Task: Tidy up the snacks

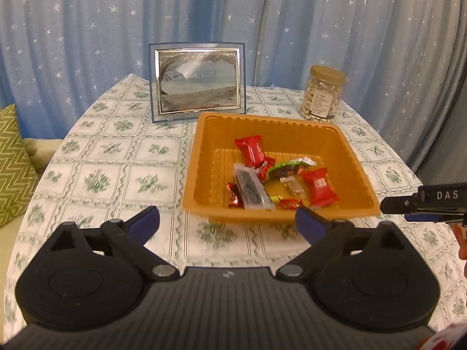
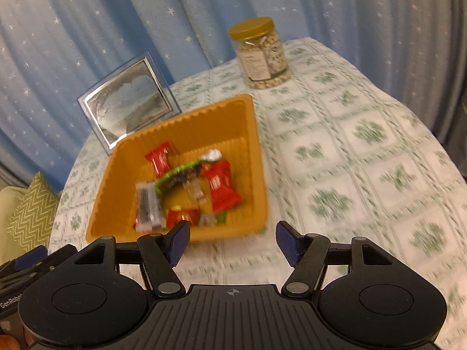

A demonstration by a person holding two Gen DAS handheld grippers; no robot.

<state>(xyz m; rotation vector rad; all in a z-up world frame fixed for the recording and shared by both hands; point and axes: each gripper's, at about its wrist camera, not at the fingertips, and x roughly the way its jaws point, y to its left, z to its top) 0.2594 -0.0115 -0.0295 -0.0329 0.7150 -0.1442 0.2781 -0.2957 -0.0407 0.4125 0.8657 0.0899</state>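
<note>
An orange plastic tray (image 1: 204,160) (image 2: 116,180) sits on the table and holds several wrapped snacks: red packets (image 1: 319,186) (image 2: 220,188), a clear striped packet (image 1: 251,188) (image 2: 149,205) and a green-edged wrapper (image 1: 289,166) (image 2: 178,175). My left gripper (image 1: 227,224) is open and empty, just in front of the tray's near rim. My right gripper (image 2: 232,240) is open and empty, near the tray's front right corner. Its finger shows at the right edge of the left wrist view (image 1: 408,204).
A framed picture (image 1: 197,83) (image 2: 130,102) stands behind the tray. A jar of nuts (image 1: 321,97) (image 2: 262,55) with a gold lid stands at the back right. The table has a floral cloth (image 1: 102,160) (image 2: 364,151). A green zigzag cushion (image 1: 13,163) (image 2: 29,213) lies off the left edge.
</note>
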